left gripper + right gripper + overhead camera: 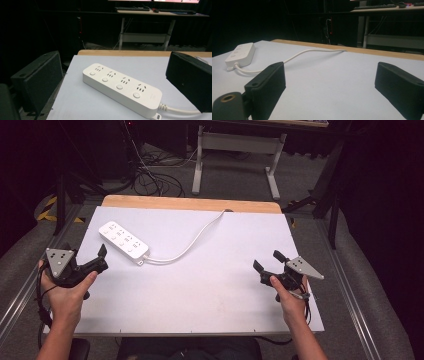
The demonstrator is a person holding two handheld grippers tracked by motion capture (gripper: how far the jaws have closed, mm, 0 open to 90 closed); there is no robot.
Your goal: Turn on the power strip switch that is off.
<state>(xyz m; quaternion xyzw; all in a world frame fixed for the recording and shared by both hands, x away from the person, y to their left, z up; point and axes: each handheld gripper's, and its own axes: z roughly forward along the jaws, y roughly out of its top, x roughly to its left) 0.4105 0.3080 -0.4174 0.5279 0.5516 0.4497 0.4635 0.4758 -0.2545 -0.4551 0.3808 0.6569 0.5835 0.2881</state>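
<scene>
We've got the power strip (pixel 123 240) lying flat at the tabletop's (pixel 200 290) far left, just ahead of our left claw (pixel 102 257). Both claws are wide, the right claw (pixel 267 261) well apart, so we'd square up first.

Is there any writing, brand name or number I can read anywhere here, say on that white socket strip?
None can be read.
Power strip: a faint mark near its cable end, too small and blurred to read; the socket and button markings are symbols, not words.
Striped floor tape: yellow-and-black warning stripes, no text.
Screens at the far desk: too cropped to read.
</scene>
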